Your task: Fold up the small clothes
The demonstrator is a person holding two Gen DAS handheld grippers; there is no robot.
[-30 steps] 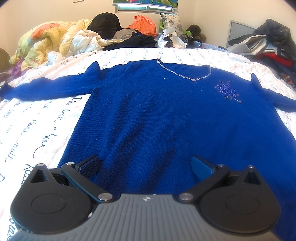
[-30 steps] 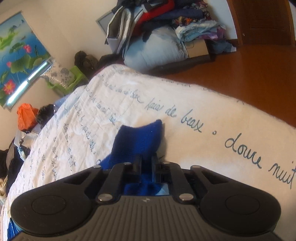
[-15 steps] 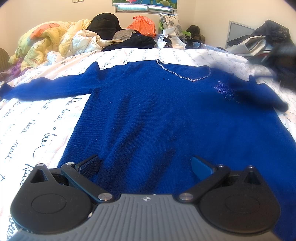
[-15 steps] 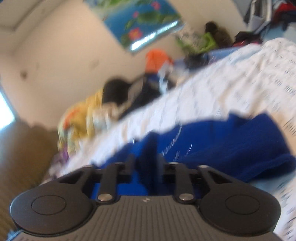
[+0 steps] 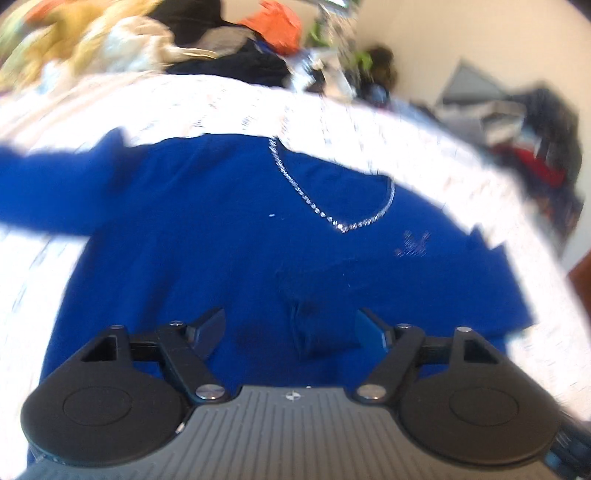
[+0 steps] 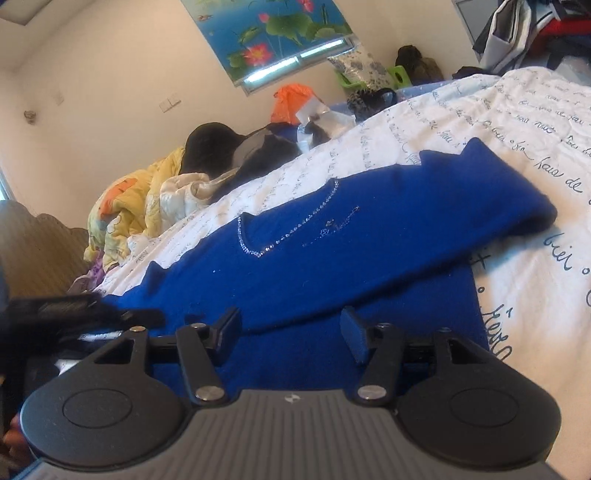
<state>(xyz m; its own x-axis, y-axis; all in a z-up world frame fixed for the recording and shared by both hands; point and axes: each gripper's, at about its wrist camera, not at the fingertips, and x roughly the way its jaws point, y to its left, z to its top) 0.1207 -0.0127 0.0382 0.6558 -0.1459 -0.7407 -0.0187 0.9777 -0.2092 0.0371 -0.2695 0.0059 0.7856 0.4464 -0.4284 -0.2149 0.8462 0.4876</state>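
Right gripper (image 6: 290,338) just opened, empty; left gripper (image 5: 290,328) narrowing, nothing pinched. Risk: folded sleeve (image 6: 424,221) slipping off blue sweater (image 5: 207,236) if snagged.

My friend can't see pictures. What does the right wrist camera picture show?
A blue sweater lies on a white bedsheet with writing, one sleeve folded across its front. The right hand-held gripper is open just above it, holding nothing. Piled bedding lies behind, under a lotus picture.

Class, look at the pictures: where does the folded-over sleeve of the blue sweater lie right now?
In the right wrist view, the sleeve lies folded across the blue sweater's chest, just beyond the open right gripper, its fold at the right by the lettered sheet.
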